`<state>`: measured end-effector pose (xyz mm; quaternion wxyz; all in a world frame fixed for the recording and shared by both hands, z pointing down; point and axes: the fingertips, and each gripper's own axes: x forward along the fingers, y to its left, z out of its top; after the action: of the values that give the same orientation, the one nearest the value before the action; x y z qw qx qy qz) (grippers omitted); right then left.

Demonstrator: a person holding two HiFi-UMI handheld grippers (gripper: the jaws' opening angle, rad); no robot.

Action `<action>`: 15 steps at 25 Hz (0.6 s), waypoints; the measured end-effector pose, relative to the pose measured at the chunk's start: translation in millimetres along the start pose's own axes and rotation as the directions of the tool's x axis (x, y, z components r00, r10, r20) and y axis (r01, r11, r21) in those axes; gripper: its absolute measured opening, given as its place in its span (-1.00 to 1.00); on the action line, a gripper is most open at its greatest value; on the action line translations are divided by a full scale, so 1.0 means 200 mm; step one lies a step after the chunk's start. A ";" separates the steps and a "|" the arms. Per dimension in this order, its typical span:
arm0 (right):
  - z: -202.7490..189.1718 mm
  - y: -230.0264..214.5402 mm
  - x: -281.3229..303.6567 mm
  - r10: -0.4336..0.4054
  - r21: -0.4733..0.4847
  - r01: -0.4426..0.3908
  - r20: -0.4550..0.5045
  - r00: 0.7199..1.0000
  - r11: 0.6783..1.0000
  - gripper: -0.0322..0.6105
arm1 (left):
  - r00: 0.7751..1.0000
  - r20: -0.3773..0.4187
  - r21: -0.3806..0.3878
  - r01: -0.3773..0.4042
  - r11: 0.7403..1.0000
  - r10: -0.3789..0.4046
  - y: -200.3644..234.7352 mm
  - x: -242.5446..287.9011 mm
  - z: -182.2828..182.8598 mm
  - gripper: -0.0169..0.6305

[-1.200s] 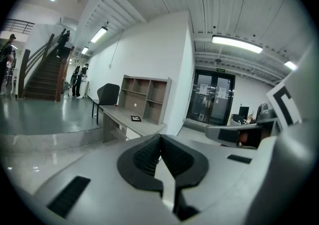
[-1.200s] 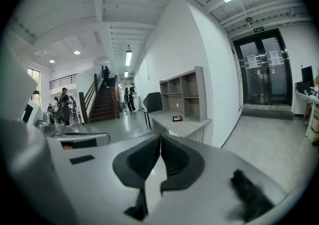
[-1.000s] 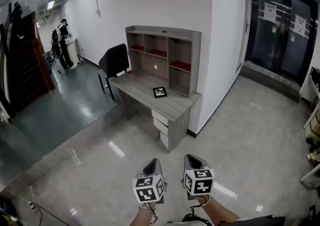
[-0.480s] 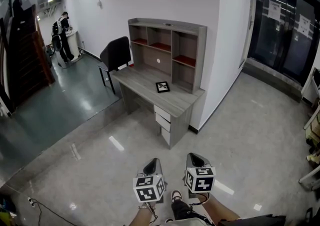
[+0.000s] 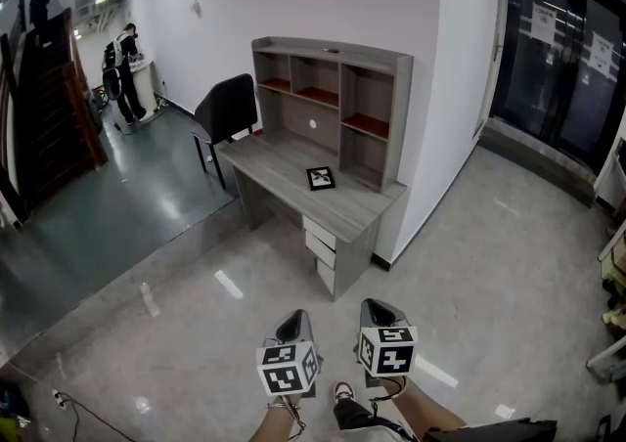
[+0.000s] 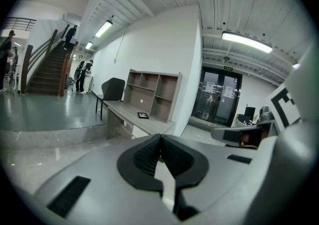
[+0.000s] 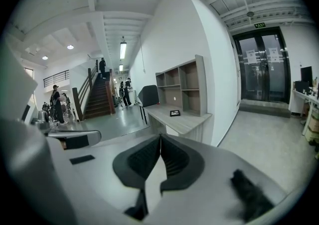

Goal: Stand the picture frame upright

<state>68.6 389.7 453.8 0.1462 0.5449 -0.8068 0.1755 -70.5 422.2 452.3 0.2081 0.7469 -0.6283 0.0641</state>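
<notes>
The picture frame (image 5: 320, 178) lies flat on the grey desk (image 5: 277, 165), face up, toward the desk's right-hand end and just in front of the shelf unit (image 5: 333, 88) that stands along the desk's back edge. It touches neither the shelves nor the desk's front edge. A black chair (image 5: 226, 115) is at the desk's far left end, and two white drawers (image 5: 320, 246) sit under the desk's near right corner. Both grippers hang over the pale floor well short of the desk, side by side and pointing toward it. The left gripper (image 5: 297, 317) has its jaws pressed together with nothing between them, and the right gripper (image 5: 378, 309) is likewise closed on nothing (each gripper's own view shows the dark ribbed pads meeting in a thin line, with the desk and frame far beyond). A shoe (image 5: 342, 392) shows on the floor below the grippers. To the desk's left, past the chair, a person (image 5: 123, 79) stands at a counter near a dark staircase (image 5: 54, 117), while glass doors (image 5: 562, 68) fill the wall to the desk's right.
</notes>
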 end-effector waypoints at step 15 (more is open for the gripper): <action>0.28 -0.19 0.50 0.023 -0.013 -0.023 -0.001 1.000 1.000 -0.80 | 1.000 0.006 -0.006 -0.028 1.000 0.028 0.10 0.51 0.25 -0.91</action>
<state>65.2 269.5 449.9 0.1481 0.5347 -0.8140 0.1719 -76.8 306.1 447.7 0.2073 0.7378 -0.6394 0.0630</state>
